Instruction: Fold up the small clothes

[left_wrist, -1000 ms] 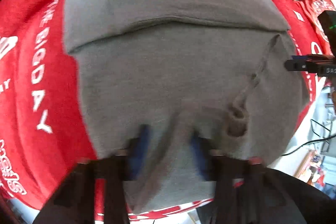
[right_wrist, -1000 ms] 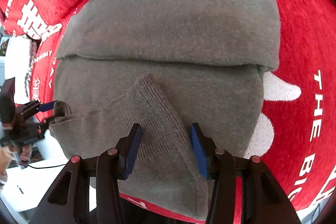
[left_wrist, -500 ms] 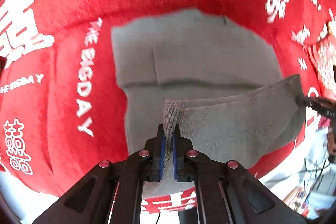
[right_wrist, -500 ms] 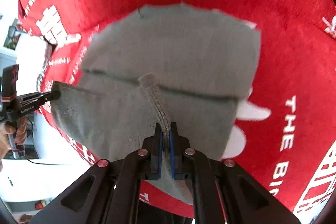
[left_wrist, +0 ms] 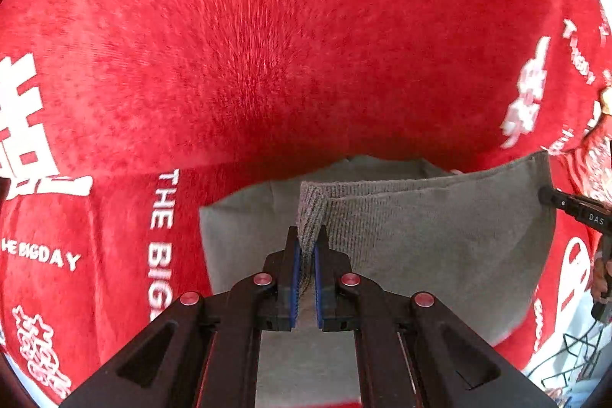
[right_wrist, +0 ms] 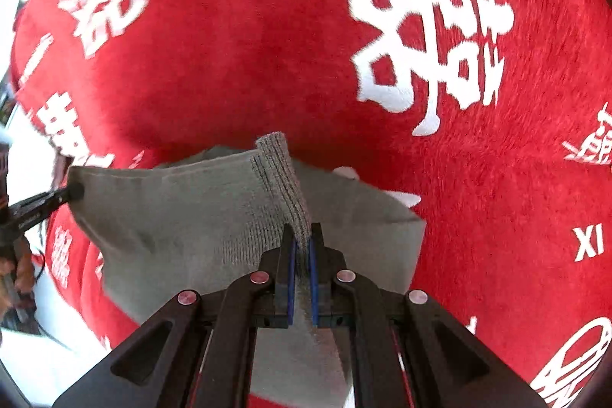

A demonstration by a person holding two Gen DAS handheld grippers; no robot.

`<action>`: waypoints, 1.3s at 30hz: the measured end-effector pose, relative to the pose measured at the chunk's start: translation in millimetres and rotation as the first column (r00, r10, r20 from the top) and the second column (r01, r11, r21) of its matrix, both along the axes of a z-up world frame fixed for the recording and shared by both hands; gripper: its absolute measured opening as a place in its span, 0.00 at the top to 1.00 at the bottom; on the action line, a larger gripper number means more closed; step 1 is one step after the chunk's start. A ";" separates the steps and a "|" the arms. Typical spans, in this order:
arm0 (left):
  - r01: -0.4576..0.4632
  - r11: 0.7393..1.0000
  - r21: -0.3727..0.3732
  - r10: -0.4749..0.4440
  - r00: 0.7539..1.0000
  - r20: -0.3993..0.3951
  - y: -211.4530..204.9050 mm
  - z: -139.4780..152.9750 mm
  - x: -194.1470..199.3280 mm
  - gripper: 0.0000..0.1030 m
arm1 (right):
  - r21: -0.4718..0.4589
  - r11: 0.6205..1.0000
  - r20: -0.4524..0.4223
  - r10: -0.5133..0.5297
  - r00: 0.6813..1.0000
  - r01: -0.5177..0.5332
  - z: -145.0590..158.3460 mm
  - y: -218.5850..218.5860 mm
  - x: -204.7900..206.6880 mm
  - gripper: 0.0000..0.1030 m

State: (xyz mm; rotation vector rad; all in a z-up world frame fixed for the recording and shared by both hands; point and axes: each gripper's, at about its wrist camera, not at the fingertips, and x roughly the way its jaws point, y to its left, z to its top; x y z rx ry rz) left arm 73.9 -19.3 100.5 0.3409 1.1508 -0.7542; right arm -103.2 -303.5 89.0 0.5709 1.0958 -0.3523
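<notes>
A small grey knitted garment [left_wrist: 420, 236] hangs by its ribbed hem, stretched between my two grippers above the red cloth. My left gripper [left_wrist: 306, 239] is shut on one corner of the hem. At the right edge of the left wrist view the other gripper's tip [left_wrist: 550, 197] pinches the far corner. In the right wrist view the same grey garment [right_wrist: 183, 217] is seen, with my right gripper [right_wrist: 301, 236] shut on its ribbed corner. The left gripper's tip [right_wrist: 72, 194] holds the opposite corner at the left. The garment's lower part is hidden behind the lifted layer.
A red plush cloth [left_wrist: 267, 64] with white characters and the words "THE BIGDAY" covers the surface; it also shows in the right wrist view as red cloth [right_wrist: 229, 44]. Its edge, a pale floor with cables [left_wrist: 566, 358] and a hand [right_wrist: 15, 270] show at the sides.
The right gripper closed on the hem. Both grippers rose and moved forward, lifting the near edge of the garment off the cloth and carrying it over the folded part.
</notes>
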 end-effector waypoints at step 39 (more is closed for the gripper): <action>-0.178 0.961 0.211 0.238 0.921 -0.308 125.6 -106.8 -38.8 0.27 | 0.545 0.677 -0.180 -0.481 0.858 0.494 -74.2 83.4 -181.7 0.47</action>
